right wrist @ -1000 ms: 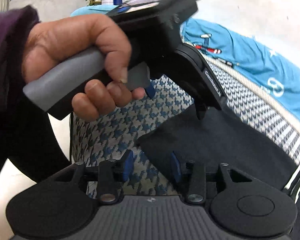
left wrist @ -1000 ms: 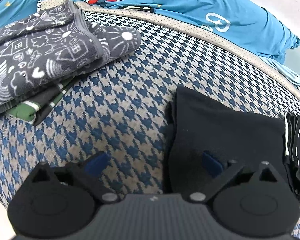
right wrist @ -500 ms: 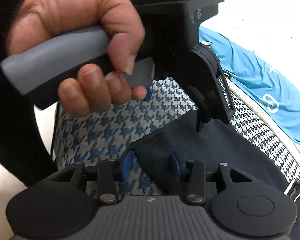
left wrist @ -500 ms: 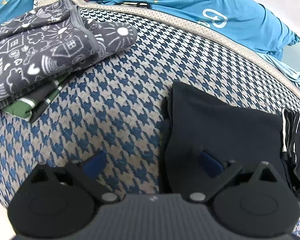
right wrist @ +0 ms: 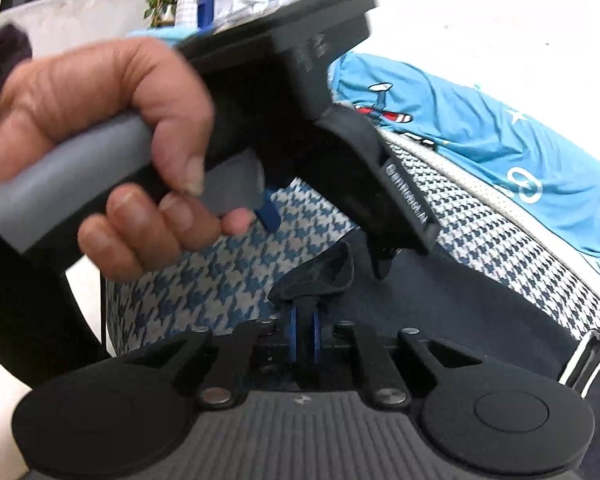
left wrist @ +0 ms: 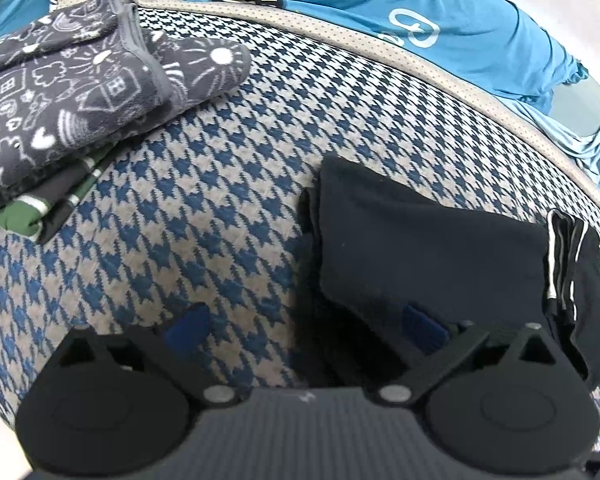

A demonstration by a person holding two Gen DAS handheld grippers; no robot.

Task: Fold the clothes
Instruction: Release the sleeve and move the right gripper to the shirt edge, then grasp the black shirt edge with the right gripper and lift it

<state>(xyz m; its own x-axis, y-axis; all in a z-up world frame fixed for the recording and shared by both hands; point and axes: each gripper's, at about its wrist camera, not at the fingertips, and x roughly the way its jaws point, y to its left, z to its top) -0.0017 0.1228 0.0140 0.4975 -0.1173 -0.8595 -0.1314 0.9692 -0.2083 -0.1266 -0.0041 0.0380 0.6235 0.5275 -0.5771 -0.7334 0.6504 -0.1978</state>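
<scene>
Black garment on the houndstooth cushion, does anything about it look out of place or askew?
Only its near corner: the right gripper is shut on it, bunching the black garment into a raised pucker. The left gripper is open, straddling the garment's left edge. The rest lies flat on the houndstooth cushion.

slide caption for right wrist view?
Right gripper shut on black garment corner; left gripper open above houndstooth cushion.

A folded black garment (left wrist: 420, 248) with white side stripes lies flat at the right of the left-wrist frame, its near corner lifted in the right-wrist view, while a grey doodle-print cloth (left wrist: 80, 92) sits folded atop a green striped piece (left wrist: 24, 216) at upper left.
</scene>
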